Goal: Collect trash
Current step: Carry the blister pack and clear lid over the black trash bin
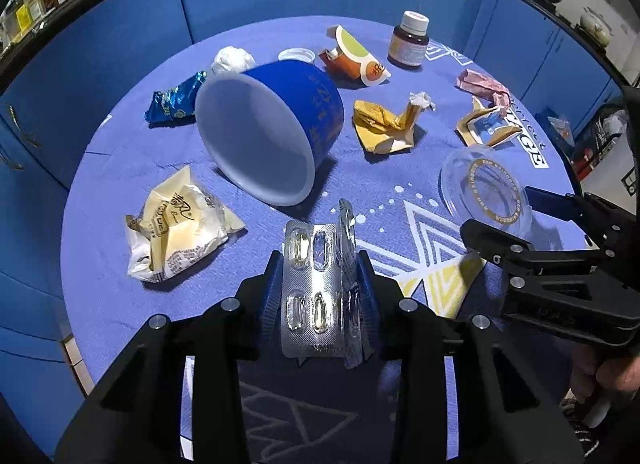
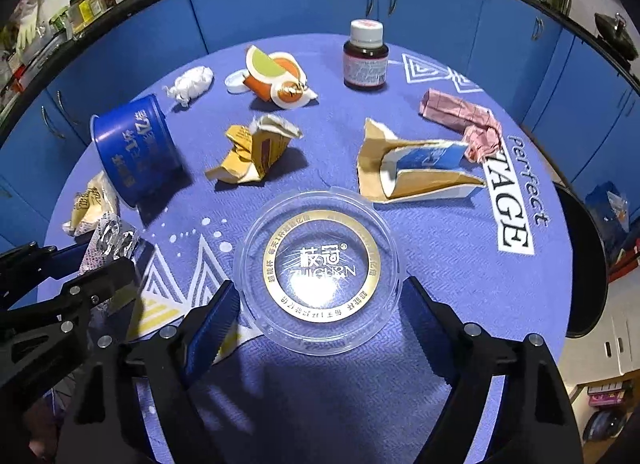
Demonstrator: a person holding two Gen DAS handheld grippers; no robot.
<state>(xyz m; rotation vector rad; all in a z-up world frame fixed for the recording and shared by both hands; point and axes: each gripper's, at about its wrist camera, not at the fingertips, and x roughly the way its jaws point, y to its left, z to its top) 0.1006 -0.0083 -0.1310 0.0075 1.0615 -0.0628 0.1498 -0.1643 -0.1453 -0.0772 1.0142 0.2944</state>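
Only the left wrist view shows the left gripper (image 1: 318,264) clenched on a folded silver blister pack (image 1: 316,284) of capsules, held upright between its pads above the near edge of the table (image 1: 104,191). Only the right wrist view makes the writing legible: the clear plastic lid (image 2: 318,270) reads "ZUIGUAN" inside a gold ring, and the tablecloth near the right edge reads "perfect". The right gripper (image 2: 320,300) stands released, its jaws spread on either side of the lid, which lies flat near the table's near edge; whether the pads touch its rim is unclear. A blue tub (image 1: 268,135) lies tipped toward the left edge.
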